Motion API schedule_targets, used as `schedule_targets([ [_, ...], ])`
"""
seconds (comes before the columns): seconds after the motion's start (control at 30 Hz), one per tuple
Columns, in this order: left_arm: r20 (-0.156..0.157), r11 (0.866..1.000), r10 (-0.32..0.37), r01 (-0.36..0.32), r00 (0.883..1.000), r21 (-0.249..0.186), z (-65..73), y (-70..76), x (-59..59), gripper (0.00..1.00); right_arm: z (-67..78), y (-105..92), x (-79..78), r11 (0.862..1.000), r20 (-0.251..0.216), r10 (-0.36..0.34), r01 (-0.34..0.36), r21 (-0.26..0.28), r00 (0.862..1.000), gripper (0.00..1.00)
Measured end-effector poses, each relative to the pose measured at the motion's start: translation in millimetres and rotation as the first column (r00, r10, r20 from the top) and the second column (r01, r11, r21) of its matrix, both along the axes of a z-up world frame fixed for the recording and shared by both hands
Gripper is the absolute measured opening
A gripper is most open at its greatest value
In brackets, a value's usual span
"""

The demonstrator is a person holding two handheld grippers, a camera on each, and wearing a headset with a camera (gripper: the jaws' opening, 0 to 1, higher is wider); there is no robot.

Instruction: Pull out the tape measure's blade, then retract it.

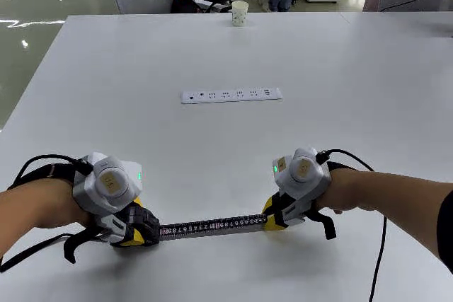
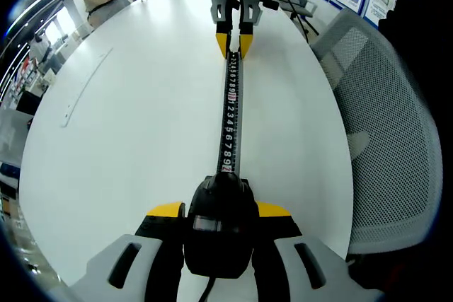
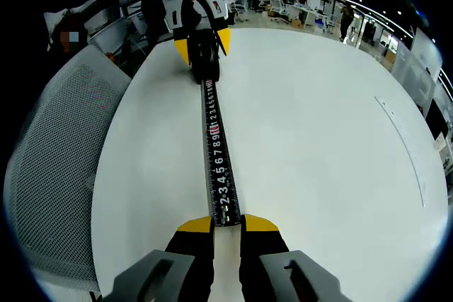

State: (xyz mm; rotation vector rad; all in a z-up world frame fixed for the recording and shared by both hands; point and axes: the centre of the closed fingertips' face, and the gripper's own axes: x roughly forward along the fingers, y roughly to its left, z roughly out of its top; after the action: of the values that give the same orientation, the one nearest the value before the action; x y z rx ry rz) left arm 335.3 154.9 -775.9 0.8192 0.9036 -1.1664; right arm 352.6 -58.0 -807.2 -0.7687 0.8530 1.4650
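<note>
Spanning the gap between the two grippers, the blade [image 1: 212,226] of the tape measure is drawn out in a straight line over the white table [image 1: 340,83]. The left gripper [image 2: 219,210] is clamped on the black case [image 2: 219,238] of the tape measure. The case is seated between the yellow-tipped jaws, and the blade issues from its front and runs directly ahead. The right gripper [image 3: 226,225] is closed on the free end of the blade, which is pinched between the jaw tips. The lowest numerals are printed nearest this gripper, and the scale climbs toward the case. From each gripper, the other gripper is seen straight ahead at the far end of the blade, jaws facing jaws. Whether the blade rests on the table along its length cannot be determined.

A white power strip [image 1: 231,95] is laid flat on the table, well apart from both grippers, to the left of the left gripper and to the right of the right gripper. A paper cup [image 1: 240,13] is stood upright beyond the strip, near the far table edge. A grey mesh chair [image 2: 382,118] is located off the table on the opposite side of the blade.
</note>
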Motion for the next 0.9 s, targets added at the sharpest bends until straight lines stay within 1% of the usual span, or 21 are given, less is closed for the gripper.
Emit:
schedule_targets([
  [0.57, 0.003, 1.000, 0.001, -0.001, 1.000, -0.002, -0.4, 0.0, -0.5, 0.31, 0.3, -11.0, 1.0, 1.000, 0.001, -0.002, 0.002, -0.016, 1.000, 0.09],
  [0.9, 0.005, 1.000, 0.004, -0.004, 1.000, -0.006, -0.5, -0.6, -0.6, 0.31, 0.2, -17.2, 1.5, 1.000, -0.004, -0.017, 0.016, -0.011, 1.000, 0.09],
])
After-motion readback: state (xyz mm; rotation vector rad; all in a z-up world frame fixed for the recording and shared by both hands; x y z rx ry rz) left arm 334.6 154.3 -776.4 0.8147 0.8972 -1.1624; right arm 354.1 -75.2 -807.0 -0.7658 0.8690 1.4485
